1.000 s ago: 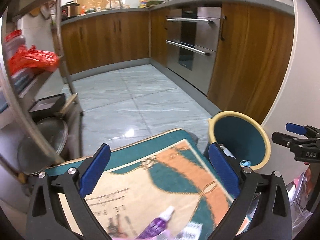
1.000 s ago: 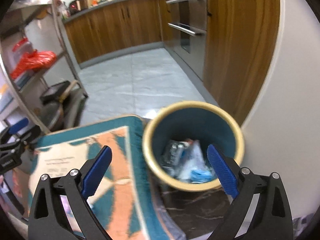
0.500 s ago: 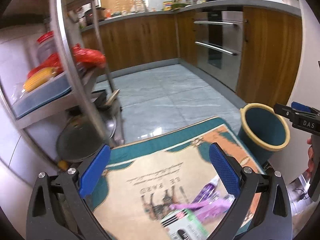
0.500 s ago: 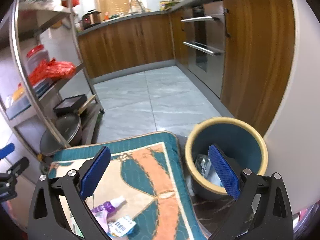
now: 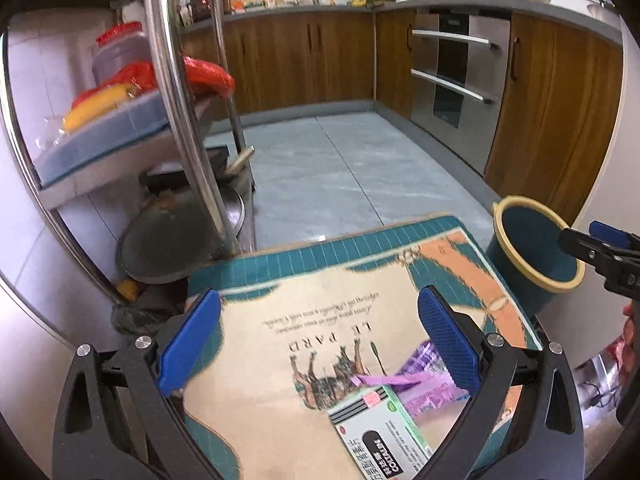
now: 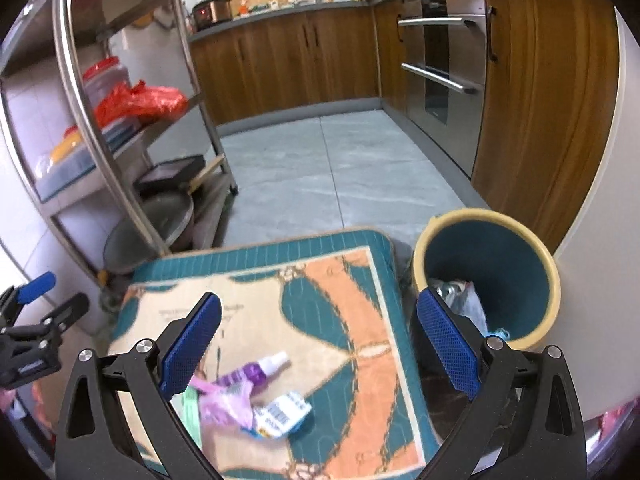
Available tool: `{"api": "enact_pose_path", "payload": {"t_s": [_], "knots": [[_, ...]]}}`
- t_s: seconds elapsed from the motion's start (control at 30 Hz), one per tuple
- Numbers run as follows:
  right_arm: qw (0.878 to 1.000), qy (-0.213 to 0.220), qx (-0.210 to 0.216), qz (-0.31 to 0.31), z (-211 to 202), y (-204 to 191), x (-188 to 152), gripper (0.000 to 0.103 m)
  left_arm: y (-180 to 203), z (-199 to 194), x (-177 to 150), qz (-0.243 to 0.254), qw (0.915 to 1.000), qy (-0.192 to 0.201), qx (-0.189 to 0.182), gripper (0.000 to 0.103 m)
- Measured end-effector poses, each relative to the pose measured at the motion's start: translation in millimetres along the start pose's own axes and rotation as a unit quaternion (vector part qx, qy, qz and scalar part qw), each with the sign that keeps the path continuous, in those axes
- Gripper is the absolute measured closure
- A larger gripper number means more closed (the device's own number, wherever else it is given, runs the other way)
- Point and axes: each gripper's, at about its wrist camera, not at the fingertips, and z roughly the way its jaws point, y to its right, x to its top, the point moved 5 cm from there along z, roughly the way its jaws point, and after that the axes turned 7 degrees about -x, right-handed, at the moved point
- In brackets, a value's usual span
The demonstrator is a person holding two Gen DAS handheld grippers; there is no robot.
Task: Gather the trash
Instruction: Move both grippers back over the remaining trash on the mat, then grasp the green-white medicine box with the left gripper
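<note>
Trash lies on a teal and orange mat (image 6: 352, 312): a purple spray bottle (image 6: 256, 372), a pink wrapper (image 6: 224, 402), a white barcode packet (image 6: 282, 416) and a green and white box (image 5: 384, 436). The pink wrapper also shows in the left wrist view (image 5: 416, 384). A teal bin with a yellow rim (image 6: 516, 268) stands right of the mat and holds several crumpled wrappers (image 6: 460, 300). My left gripper (image 5: 316, 344) is open and empty above the mat. My right gripper (image 6: 316, 344) is open and empty above the mat's right side, beside the bin.
A steel shelf rack (image 6: 100, 92) stands left of the mat with red bags (image 6: 136, 100), pans and lids (image 6: 156, 220). Wooden cabinets and an oven (image 6: 440, 76) line the right and back. Grey tiled floor (image 6: 328, 176) lies beyond the mat.
Both grippers have pulled back and swung left, away from the bin. The trash on the mat has come into fuller view. Both stay open.
</note>
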Motion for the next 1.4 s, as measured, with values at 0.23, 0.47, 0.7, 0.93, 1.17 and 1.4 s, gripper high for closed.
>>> {"api": "enact_pose_path", "payload": {"t_s": [0.23, 0.47, 0.7, 0.93, 1.17, 1.4], "knots": [[0.999, -0.027, -0.015, -0.030, 4.5, -0.3, -16.6, 0.005, 18.6, 36.0, -35.8, 0.015, 0.9956, -0.086, -0.035, 0.006], [0.998, -0.036, -0.023, -0.043, 10.1, -4.3, -19.1, 0.005, 33.1, 69.4, -70.5, 0.020, 0.9838, -0.170, -0.053, 0.012], [0.998, -0.040, -0.020, -0.050, 15.3, -10.1, -19.9, 0.005, 40.7, 104.4, -114.2, 0.013, 0.9670, -0.252, -0.034, 0.023], [0.998, -0.039, -0.010, -0.046, 16.7, -11.9, -17.8, 0.005, 35.3, 120.3, -125.1, -0.023, 0.9603, -0.274, -0.047, 0.035], [0.998, -0.041, -0.005, -0.041, 17.5, -11.6, -16.6, 0.005, 43.0, 124.6, -122.7, 0.005, 0.9618, -0.271, -0.040, 0.060], [0.998, -0.043, -0.004, -0.040, 17.9, -13.0, -16.3, 0.005, 36.4, 123.2, -123.6, -0.005, 0.9637, -0.267, -0.008, 0.037]]}}
